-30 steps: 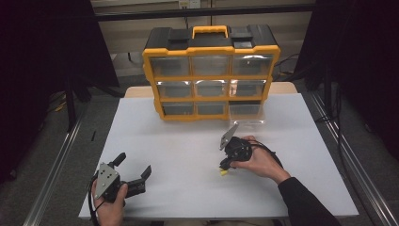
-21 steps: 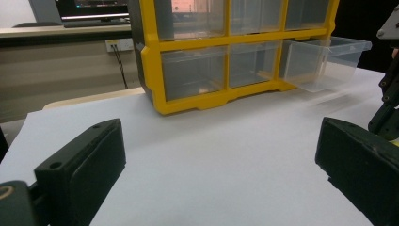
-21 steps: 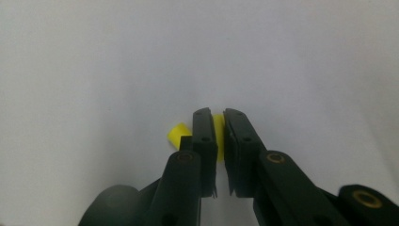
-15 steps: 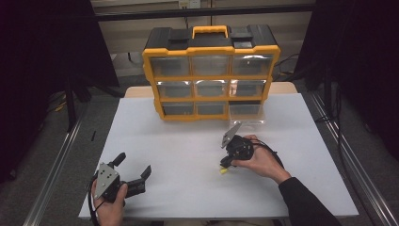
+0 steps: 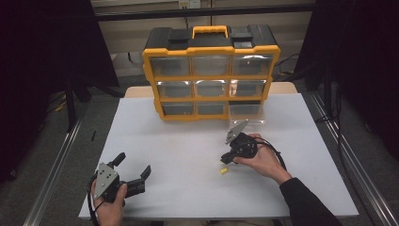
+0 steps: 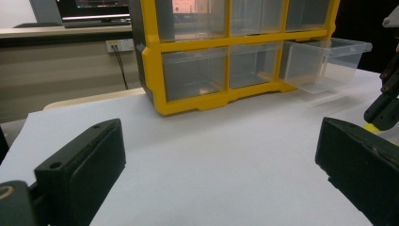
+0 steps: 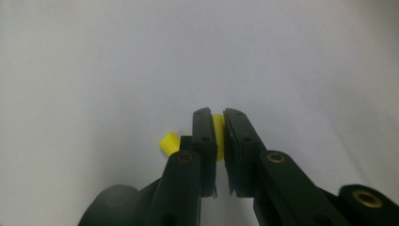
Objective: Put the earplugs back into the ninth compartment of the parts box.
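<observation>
A small yellow piece (image 7: 218, 123) is pinched between the black jaws of my right gripper (image 7: 220, 117), which is shut on it just above the white table. One yellow end (image 7: 168, 141) sticks out to the left of the jaws. From above, the right gripper (image 5: 227, 162) points down and left at the table's middle right, with the yellow piece (image 5: 224, 170) at its tips. My left gripper (image 5: 134, 165) rests near the front left corner, open, with nothing between its jaws (image 6: 221, 136).
A yellow and black drawer organizer (image 5: 211, 70) with clear drawers stands at the back of the white table (image 5: 179, 141). Its bottom right drawer (image 5: 247, 113) is pulled out; the left gripper view shows that drawer (image 6: 324, 61) as clear plastic.
</observation>
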Available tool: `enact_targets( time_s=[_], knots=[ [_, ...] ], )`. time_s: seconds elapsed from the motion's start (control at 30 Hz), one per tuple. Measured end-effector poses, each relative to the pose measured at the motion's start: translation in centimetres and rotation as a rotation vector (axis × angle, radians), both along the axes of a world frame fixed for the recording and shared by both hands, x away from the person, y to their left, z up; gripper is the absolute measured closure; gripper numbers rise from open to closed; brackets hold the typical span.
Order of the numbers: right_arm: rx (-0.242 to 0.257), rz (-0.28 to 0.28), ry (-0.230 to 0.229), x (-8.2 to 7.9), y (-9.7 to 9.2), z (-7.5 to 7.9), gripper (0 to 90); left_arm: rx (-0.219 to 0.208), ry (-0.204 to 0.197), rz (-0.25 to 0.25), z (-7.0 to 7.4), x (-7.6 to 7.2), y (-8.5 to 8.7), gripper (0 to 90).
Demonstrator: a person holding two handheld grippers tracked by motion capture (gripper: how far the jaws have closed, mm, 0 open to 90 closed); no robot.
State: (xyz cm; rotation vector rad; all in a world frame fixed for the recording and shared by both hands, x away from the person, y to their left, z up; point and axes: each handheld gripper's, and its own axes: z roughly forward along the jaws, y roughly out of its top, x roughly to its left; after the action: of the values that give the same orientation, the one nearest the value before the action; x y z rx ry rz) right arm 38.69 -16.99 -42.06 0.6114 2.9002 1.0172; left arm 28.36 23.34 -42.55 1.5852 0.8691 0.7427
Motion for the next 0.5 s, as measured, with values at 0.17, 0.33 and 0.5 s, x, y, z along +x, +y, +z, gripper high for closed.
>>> enact_targets(
  time_s=[0.17,0.33,0.5],
  knots=[
    [0.052,-0.030,-0.019,-0.2,-0.6,0.5,82.9,-0.001,0.000,0.001,0.0,0.0,0.0,2.1],
    [0.106,-0.052,-0.035,-0.3,-1.4,0.7,82.8,-0.002,0.000,0.000,0.0,0.0,0.0,2.1],
    [0.154,-0.066,-0.061,-0.5,-1.9,1.2,82.8,-0.005,-0.001,0.002,0.0,0.0,0.0,2.1]
  ],
)
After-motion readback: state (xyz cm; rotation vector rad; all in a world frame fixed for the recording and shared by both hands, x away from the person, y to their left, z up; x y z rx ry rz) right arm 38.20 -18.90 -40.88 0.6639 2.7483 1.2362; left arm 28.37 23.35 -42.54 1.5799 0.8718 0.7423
